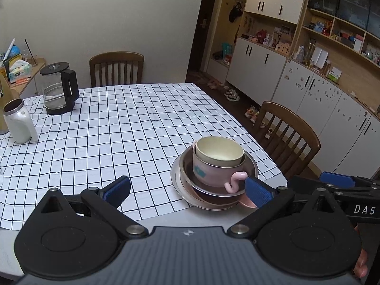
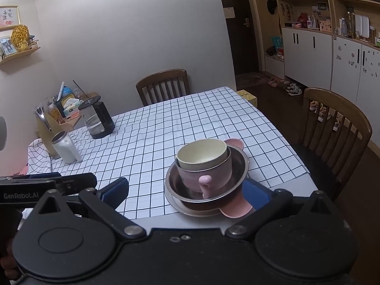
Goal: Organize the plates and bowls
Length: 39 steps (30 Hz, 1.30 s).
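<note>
A stack of dishes stands near the table's front right corner. A cream bowl [image 1: 219, 152] [image 2: 201, 153] sits in a pink cup [image 1: 213, 171] [image 2: 213, 173] with a handle. The cup sits in a steel bowl [image 1: 249, 163] [image 2: 239, 163], over a pink plate [image 1: 248, 203] [image 2: 237, 210] and a steel plate [image 1: 177, 180] [image 2: 173, 199]. My left gripper [image 1: 187, 190] is open and empty, just in front of the stack. My right gripper [image 2: 187, 192] is open and empty, its fingers either side of the stack's front.
A checked tablecloth [image 1: 118, 123] covers the table. A glass kettle [image 1: 58, 87] [image 2: 97, 117] and a white mug [image 1: 19, 121] [image 2: 65, 149] stand at the far left. Wooden chairs [image 1: 289, 133] [image 2: 337, 123] stand at the right and far sides. Cabinets line the right wall.
</note>
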Available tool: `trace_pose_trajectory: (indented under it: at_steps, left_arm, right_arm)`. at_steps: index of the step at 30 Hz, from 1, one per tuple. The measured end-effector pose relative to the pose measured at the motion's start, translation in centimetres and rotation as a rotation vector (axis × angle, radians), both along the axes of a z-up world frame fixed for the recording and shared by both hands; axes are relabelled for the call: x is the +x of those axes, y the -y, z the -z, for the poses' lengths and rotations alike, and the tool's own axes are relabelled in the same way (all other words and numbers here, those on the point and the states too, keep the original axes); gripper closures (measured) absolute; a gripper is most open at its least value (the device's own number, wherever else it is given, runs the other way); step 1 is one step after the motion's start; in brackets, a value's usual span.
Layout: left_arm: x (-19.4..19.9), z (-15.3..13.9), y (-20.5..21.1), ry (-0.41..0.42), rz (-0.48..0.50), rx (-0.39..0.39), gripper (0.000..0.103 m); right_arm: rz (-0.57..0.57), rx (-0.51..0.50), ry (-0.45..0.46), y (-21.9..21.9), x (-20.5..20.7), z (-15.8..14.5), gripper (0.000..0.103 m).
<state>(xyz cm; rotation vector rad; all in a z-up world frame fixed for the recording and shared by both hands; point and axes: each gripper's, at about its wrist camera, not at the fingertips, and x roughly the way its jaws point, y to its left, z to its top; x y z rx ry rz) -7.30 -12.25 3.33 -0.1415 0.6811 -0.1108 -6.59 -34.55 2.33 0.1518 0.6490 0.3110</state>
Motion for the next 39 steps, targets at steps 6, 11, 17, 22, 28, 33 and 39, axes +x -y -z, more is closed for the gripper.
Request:
trace_pose_trajectory:
  at_steps: [6, 11, 17, 22, 28, 33, 39]
  left_arm:
    - [-0.3, 0.0, 0.3, 0.007, 0.0, 0.006, 0.0]
    - [-0.6, 0.1, 0.5, 0.011, -0.008, 0.014, 0.0]
    - [-0.9, 0.2, 0.6, 0.012, -0.018, 0.015, 0.0]
    - [-1.1, 0.4, 0.6, 0.006, -0.026, 0.013, 0.0]
    - [-1.2, 0.6, 0.6, 0.003, -0.037, 0.015, 0.0]
    - [-1.2, 0.7, 0.8, -0.002, -0.045, 0.024, 0.0]
    - [-1.0, 0.9, 0.9, -0.013, -0.045, 0.029, 0.0]
  right_arm:
    - [0.01, -0.016, 0.011, -0.1, -0.3, -0.1, 0.0]
    - [-0.004, -0.028, 0.011, -0.3, -0.5, -0.2, 0.0]
    - [-0.018, -0.025, 0.021, -0.3, -0.7, -0.3, 0.0]
    - [-0.033, -0.012, 0.02, -0.3, -0.7, -0.2, 0.0]
    - [-0.034, -0.013, 0.019, -0.3, -0.6, -0.1, 0.0]
    - [-0.04, -0.008, 0.01, -0.3, -0.5, 0.2, 0.0]
    - [-0.041, -0.002, -0.002, -0.2, -0.2, 0.5, 0.0]
